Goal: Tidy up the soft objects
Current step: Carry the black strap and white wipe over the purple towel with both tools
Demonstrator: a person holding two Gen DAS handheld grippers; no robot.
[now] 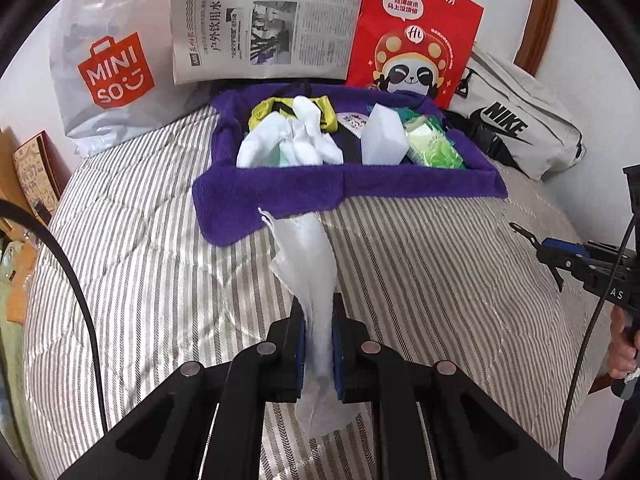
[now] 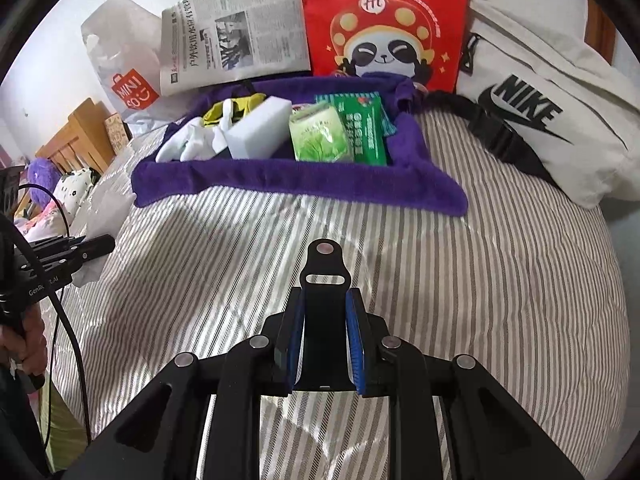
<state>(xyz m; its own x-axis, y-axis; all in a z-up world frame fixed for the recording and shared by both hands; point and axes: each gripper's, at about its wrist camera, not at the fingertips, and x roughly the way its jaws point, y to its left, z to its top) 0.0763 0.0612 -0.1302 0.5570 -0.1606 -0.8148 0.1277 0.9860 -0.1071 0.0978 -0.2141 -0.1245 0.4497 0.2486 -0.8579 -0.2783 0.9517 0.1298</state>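
My left gripper (image 1: 318,314) is shut on a thin white cloth (image 1: 304,256), which rises limply from between the blue pads above the striped quilt (image 1: 160,240). My right gripper (image 2: 325,304) is shut on a flat black strap piece (image 2: 324,272) with a slot and a metal stud. Ahead of both lies a purple towel (image 1: 272,196) (image 2: 280,182) shaped like a tray. It holds white socks (image 1: 296,140), a white foam block (image 2: 256,132), green packets (image 2: 320,136) and a yellow-and-black item (image 1: 262,110). The right gripper (image 1: 538,244) also shows at the right edge of the left wrist view.
Behind the towel stand a white Miniso bag (image 1: 104,68), a newspaper (image 1: 264,20) and a red panda bag (image 1: 416,36). A white Nike bag (image 2: 532,108) lies at the right. A wooden headboard (image 2: 80,132) and plush toys (image 2: 44,176) are far left.
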